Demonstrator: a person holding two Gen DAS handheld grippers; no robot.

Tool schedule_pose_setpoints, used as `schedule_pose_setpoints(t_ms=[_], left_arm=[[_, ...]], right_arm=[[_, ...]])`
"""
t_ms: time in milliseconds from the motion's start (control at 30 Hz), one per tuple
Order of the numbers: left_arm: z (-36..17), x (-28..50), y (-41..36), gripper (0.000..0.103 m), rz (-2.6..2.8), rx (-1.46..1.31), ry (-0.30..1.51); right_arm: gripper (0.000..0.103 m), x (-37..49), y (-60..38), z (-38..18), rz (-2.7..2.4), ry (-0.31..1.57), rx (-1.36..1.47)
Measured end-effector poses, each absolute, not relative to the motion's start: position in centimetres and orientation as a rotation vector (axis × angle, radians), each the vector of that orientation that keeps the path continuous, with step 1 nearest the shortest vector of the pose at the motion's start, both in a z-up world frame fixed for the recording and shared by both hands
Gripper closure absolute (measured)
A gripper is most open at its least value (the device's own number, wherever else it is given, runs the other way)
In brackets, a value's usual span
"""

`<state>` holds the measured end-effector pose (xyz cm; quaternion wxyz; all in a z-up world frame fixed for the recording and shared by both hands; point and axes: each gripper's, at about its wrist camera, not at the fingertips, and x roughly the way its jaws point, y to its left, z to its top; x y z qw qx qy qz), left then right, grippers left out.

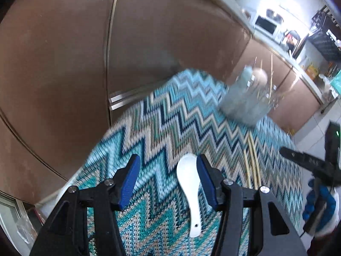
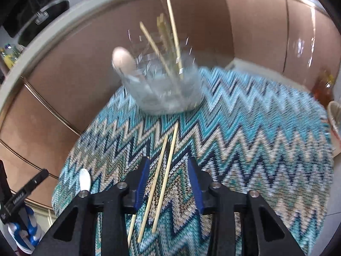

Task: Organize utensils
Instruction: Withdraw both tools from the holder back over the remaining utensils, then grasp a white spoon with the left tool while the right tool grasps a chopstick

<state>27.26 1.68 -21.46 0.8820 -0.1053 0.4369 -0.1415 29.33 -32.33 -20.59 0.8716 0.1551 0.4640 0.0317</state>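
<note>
A white ceramic spoon lies on the zigzag blue mat, between the fingers of my left gripper. That gripper is open, with the spoon close beside its right pad. Loose wooden chopsticks lie on the mat between the fingers of my right gripper, whose pads stand clear of them. Farther back stands a clear glass holder with chopsticks and a pale wooden spoon upright in it. The holder and the chopsticks also show in the left wrist view. The white spoon shows at lower left in the right wrist view.
Brown cabinet fronts rise just behind the mat, under a pale countertop edge. A blue-gloved hand holds the other gripper at the right edge. An amber bottle and a bowl sit off the mat's right side.
</note>
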Motion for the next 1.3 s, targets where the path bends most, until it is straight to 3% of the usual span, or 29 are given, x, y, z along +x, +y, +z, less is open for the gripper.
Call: schedule_pose_setpoints(t_ms=[133,500,833,1067,1300], left_arm=[[-23.8,28.3,1.3,0.051,-0.346,-0.248,0.994],[-26.0,31.0,0.5,0.054,-0.441,-0.286,1.119],[-27.2,32.8,0.9,0.059,-0.482,-0.317,1.181],[-27.3,33.6,-0.1,0.066,-0.5,-0.281,1.204],[-27.3,33.3,-2.0,0.081,-0.532,-0.18,1.2]], right_arm=[[0.081,31.7,-31.0,-22.5,0.08,1.04,0.321],[0.081,35.9,-30.1,-25.2,0.006,1.145,0.247],[0.081,36.0,-28.4,-24.0,0.011,1.104,0.186],[0.084,37.2,-28.3,-25.3,0.021,1.152,0.219],[0.088,38.1,-28.8,-26.0,0.02,1.179,0.235]])
